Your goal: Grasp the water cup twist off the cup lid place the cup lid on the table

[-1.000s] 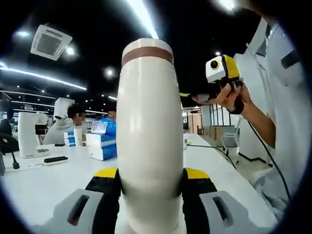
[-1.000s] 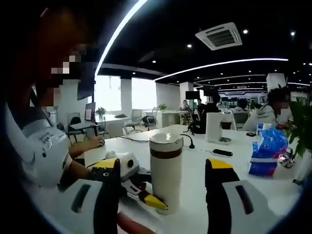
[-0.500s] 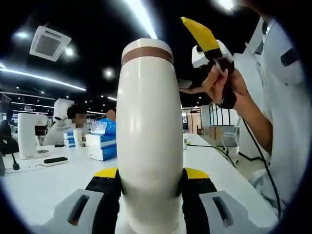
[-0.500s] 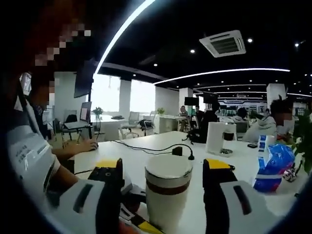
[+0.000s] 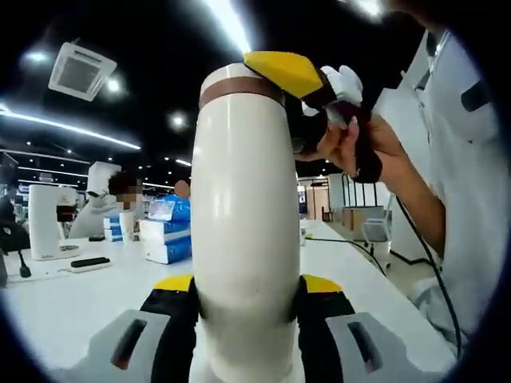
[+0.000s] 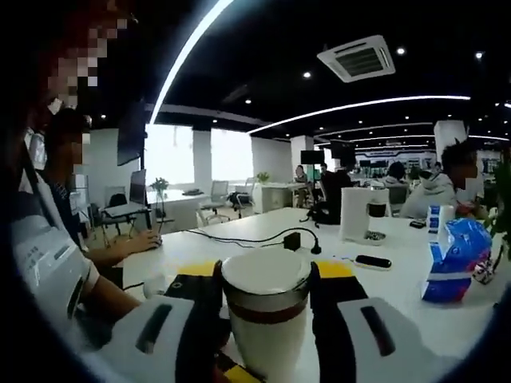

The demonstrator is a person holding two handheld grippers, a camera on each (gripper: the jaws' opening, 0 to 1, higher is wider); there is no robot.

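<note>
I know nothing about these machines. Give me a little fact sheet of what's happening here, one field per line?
setting: open office, long white table
main object: tall white water cup with a brown band under its lid
left gripper: jaws clamped on the cup's lower body
right gripper: jaws closed against the cup lid, one on each side
lid status: on the cup, not yet off
operator: a person's hand holds the right gripper
nearby: blue packet, black cable
</note>
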